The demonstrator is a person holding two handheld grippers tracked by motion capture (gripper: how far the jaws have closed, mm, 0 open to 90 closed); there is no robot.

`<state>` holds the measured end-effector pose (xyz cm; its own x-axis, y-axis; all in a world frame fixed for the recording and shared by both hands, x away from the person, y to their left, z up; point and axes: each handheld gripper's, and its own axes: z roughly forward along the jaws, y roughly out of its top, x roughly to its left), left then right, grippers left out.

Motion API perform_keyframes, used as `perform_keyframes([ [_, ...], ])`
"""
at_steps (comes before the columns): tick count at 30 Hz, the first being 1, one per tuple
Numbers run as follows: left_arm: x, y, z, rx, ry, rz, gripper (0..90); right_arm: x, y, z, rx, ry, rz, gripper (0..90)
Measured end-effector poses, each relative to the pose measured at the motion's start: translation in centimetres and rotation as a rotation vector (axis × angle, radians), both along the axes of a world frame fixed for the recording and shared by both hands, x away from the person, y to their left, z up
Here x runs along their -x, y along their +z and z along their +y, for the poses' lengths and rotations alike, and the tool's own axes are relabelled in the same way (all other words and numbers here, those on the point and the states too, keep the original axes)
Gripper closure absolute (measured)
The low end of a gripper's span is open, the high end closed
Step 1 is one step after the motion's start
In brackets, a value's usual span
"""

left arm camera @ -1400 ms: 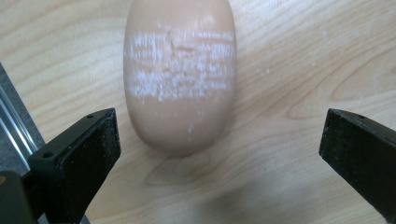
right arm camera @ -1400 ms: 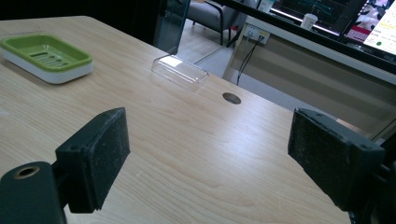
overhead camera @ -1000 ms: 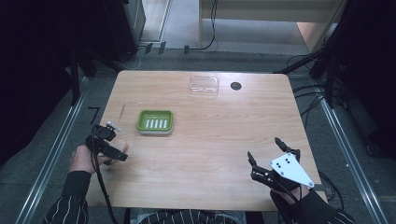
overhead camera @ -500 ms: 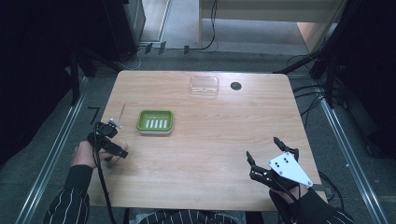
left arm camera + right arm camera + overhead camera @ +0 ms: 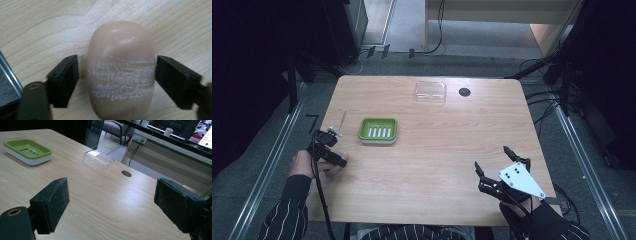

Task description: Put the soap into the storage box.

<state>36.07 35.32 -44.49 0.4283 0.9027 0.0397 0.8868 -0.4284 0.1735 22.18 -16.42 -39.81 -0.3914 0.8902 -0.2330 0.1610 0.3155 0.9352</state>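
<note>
A tan oval bar of soap (image 5: 120, 75) lies on the wooden table (image 5: 437, 145) between the jaws of my left gripper (image 5: 116, 80). Those jaws have just been closing. The right pad (image 5: 175, 82) sits at the soap's side, while a narrow strip of table still shows between the left pad (image 5: 63, 80) and the soap. From above, my left gripper (image 5: 332, 150) sits near the table's left edge, pointing down. My right gripper (image 5: 492, 159) rests near the front right corner, open and holding nothing (image 5: 112, 205).
A green soap dish (image 5: 378, 130) on a white base stands just right of my left hand and also shows far off (image 5: 26, 151). A clear plastic lid (image 5: 430, 92) and a round cable hole (image 5: 464, 92) lie at the table's far side.
The left hand has shifted very slightly at the table's left edge. The right gripper has kept its place.
</note>
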Motion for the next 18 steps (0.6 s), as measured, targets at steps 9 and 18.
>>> perform_keyframes([
  [9,-0.18,-0.19,-0.23,-0.007,-0.019,0.02,32.8,0.16,0.0,-0.15,-0.001,-0.007,0.001,13.5],
  [18,-0.07,-0.24,-0.41,-0.017,-0.014,0.01,33.5,0.25,0.0,-0.25,-0.003,-0.013,-0.002,13.4],
])
